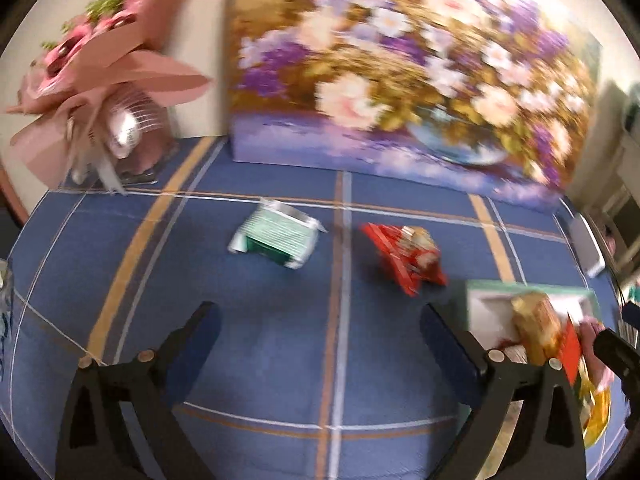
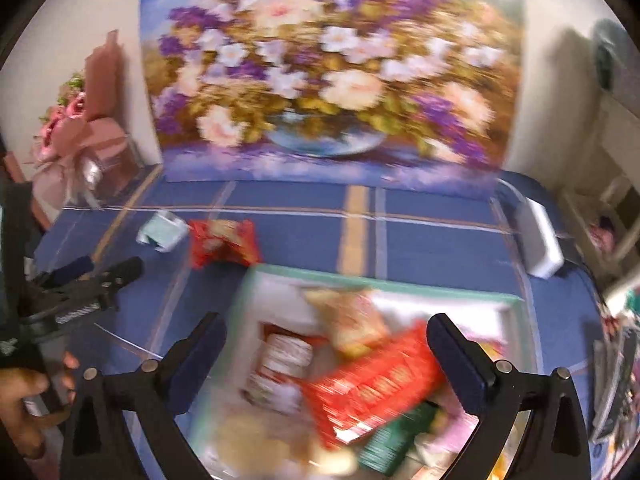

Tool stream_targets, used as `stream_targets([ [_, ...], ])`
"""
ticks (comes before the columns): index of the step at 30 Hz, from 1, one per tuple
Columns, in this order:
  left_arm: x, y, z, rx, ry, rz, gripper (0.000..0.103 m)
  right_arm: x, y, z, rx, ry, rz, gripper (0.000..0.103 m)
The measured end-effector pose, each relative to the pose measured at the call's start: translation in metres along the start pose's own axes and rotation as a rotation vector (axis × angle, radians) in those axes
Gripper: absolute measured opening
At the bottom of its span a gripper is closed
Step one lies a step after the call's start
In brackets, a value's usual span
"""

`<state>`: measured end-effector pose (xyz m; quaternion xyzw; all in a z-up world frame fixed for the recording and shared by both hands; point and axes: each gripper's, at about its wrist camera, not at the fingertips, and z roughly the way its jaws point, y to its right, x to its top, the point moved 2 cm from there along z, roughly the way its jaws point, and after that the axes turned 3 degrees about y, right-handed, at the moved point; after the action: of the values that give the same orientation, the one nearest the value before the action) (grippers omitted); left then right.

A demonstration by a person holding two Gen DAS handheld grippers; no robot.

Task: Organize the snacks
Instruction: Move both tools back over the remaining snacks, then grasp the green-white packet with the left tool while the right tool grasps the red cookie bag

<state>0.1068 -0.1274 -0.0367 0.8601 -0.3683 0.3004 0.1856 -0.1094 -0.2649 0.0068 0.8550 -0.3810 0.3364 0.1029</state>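
Blue cloth: checked blue tablecloth (image 1: 256, 340) with orange and white stripes covers the whole table, everything's pretty motion-blurred
Left hand: bare hand (image 2: 28, 396) wrapped round the handle of its tool at the left edge of the right wrist view, tool angled down toward the cloth
Left gripper: black two-finger left gripper (image 1: 320, 344) is spread wide, nothing between the fingers, just bare cloth under it
Right gripper: black two-finger right gripper (image 2: 326, 356) is also wide apart, hanging over the tray, not gripping anything
Tray: shallow white tray with a mint-green rim (image 2: 400, 286), stuffed with snack packs, a red foil packet (image 2: 372, 388) on top
Loose snacks: mint-green and white striped packet (image 1: 276, 238) and a red crinkly snack bag (image 1: 404, 256) lie on the cloth beyond the left gripper, apart from each other, both outside the tray
Backdrop: big flower painting on canvas (image 1: 400, 68) stands at the back, pink wrapped bouquet (image 1: 92, 76) to its left
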Motion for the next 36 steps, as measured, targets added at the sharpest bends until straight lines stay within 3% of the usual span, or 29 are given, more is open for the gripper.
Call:
stream_targets([
  [4, 0.014, -0.019, 0.010, 0.004, -0.029, -0.054, 0.100, 0.030, -0.030, 0.021, 0.123, -0.058, 0.024, 0.102],
  [9, 0.032, -0.043, 0.034, 0.026, -0.097, -0.043, 0.100, 0.053, -0.059, 0.049, 0.216, -0.128, 0.050, 0.102],
  [15, 0.047, -0.052, 0.064, 0.018, -0.167, -0.003, 0.099, 0.067, -0.072, 0.096, 0.211, -0.237, 0.091, 0.102],
  [22, 0.052, -0.052, 0.094, 0.010, -0.236, 0.011, 0.099, 0.058, -0.066, 0.155, 0.193, -0.378, 0.178, 0.098],
  [33, 0.058, -0.045, 0.123, -0.046, -0.267, -0.025, 0.099, 0.050, -0.075, 0.185, 0.187, -0.422, 0.191, 0.096],
  [36, 0.057, -0.037, 0.130, -0.033, -0.282, -0.014, 0.098, 0.051, -0.077, 0.189, 0.195, -0.419, 0.190, 0.086],
])
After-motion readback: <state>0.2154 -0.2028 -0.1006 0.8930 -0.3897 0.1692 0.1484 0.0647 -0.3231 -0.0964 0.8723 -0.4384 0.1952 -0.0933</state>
